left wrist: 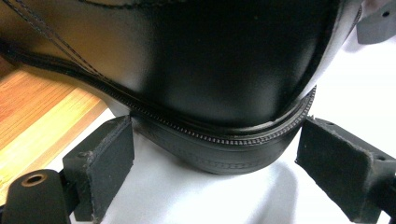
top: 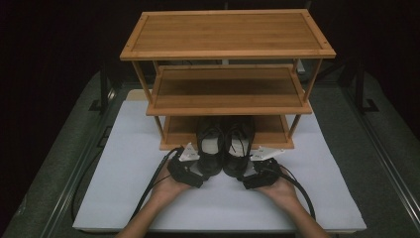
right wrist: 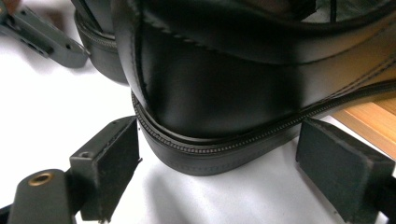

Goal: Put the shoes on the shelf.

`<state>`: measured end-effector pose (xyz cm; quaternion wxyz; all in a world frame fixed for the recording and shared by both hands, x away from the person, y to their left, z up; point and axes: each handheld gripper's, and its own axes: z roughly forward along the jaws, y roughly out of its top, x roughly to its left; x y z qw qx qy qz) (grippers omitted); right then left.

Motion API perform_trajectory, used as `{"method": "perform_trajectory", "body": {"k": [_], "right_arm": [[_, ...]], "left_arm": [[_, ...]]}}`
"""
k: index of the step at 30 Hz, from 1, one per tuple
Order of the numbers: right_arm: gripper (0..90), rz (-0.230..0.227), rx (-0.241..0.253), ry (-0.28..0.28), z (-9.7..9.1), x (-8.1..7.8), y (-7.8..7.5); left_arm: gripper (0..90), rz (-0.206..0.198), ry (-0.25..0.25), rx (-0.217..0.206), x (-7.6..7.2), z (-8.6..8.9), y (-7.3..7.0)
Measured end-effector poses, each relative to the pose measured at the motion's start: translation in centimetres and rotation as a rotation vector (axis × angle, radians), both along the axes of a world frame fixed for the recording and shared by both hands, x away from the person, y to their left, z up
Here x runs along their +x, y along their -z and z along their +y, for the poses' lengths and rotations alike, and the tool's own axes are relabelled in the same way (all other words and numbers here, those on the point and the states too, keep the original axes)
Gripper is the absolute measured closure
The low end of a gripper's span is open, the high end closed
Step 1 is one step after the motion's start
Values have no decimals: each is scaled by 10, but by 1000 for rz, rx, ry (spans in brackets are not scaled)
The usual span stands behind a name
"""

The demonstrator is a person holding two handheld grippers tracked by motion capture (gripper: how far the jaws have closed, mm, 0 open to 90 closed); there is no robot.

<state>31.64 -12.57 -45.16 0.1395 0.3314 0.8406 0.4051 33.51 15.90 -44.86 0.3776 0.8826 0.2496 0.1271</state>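
From the high view I see my left gripper [top: 192, 174] and right gripper [top: 251, 179] at the heels of a pair of black shoes [top: 225, 146], whose toes sit on the bottom shelf of the wooden rack [top: 228, 33] at its front edge, heels on the white mat [top: 124, 163]. In the left gripper view, the left shoe [left wrist: 210, 70] heel sits between my spread jaws, pads just beside the sole. In the right gripper view, the right shoe [right wrist: 224, 88] heel likewise lies between open jaws, not clamped.
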Motion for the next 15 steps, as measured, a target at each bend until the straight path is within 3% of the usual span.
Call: {"method": "perform_trajectory", "body": {"k": [3,4,10,15], "right_arm": [[121,33,-34,9,4,-1,5],[123,27,-73,13,7,-1,7],[133,-3,-35,18,4,1,4],[133,2,-10,11,1,4,2]], "left_arm": [[109,3,0,-6,0,0,0],[110,4,-1,-8,1,0,0],[110,4,-5,-13,2,0,0],[110,-6,-4,-23,7,-1,-4]]}}
